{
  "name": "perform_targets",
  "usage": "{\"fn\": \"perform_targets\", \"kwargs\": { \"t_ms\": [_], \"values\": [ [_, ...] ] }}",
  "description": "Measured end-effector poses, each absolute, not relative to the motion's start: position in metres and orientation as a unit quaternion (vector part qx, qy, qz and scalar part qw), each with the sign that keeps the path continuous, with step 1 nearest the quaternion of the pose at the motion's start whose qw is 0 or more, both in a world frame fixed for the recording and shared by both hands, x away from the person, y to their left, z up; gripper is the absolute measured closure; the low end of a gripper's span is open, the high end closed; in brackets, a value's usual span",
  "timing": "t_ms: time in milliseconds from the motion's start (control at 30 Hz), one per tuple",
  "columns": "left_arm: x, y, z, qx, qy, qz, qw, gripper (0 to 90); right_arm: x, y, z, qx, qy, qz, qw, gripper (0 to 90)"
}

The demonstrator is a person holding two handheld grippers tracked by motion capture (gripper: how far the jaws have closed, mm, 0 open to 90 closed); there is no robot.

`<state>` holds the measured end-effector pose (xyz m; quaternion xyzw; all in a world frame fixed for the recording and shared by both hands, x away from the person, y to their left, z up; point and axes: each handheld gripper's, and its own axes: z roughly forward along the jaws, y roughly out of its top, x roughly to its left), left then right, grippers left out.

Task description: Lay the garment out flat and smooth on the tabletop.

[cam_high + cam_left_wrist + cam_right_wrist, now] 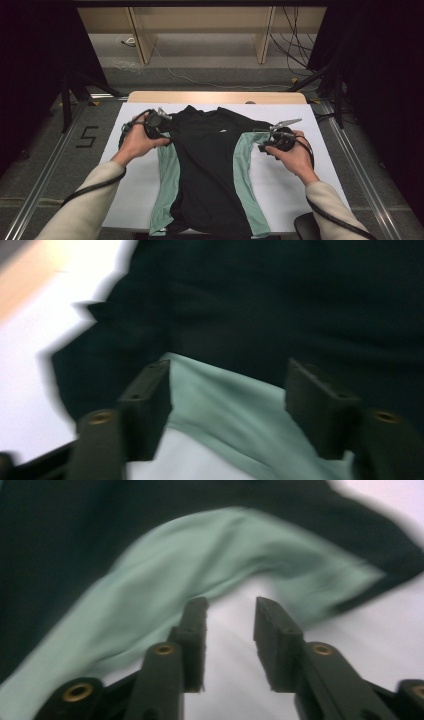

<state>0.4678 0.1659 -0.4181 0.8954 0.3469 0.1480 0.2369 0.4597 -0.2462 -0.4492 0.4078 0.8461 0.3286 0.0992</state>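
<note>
A black T-shirt [207,165] with pale green side panels lies flat on the white table cover [132,180], collar toward the far edge. My left gripper [166,131] sits at the shirt's left sleeve. In the left gripper view its jaws [227,390] stand apart over the green panel [225,415] and black cloth, pressing on nothing. My right gripper [264,144] is at the right sleeve, beside the green panel [245,165]. In the right gripper view it [230,615] is open over bare white cover, with the green panel [200,575] just beyond its tips.
A wooden table edge [215,97] shows past the white cover. Beyond it are wooden uprights [142,40] and loose cables [295,55] on the floor. Black stand legs [67,95] rise at both sides. A "5" [87,136] is marked on the floor at left.
</note>
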Motion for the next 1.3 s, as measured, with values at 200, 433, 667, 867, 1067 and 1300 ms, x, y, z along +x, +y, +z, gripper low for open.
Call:
{"fn": "perform_targets", "kwargs": {
  "t_ms": [200,433,667,867,1067,1300],
  "values": [
    [0.412,0.153,-0.434,0.918,0.31,0.09,0.232,42.6,0.426,-0.218,-0.454,0.366,0.875,0.317,0.025,65.6],
    [0.374,0.146,-0.443,0.936,0.272,0.044,0.221,40.4,0.408,-0.199,-0.463,0.353,0.893,0.279,-0.005,64.3],
    [0.35,0.144,-0.459,0.952,0.241,0.025,0.186,40.2,0.398,-0.19,-0.465,0.331,0.916,0.225,0.022,86.8],
    [0.342,0.154,-0.466,0.953,0.242,0.016,0.18,42.4,0.396,-0.191,-0.462,0.345,0.916,0.203,0.032,89.2],
    [0.336,0.164,-0.461,0.955,0.24,0.01,0.174,43.8,0.396,-0.197,-0.46,0.35,0.917,0.186,0.053,89.2],
    [0.335,0.175,-0.453,0.949,0.253,0.026,0.187,42.4,0.391,-0.198,-0.453,0.336,0.915,0.211,0.077,79.3]
  ]
}}
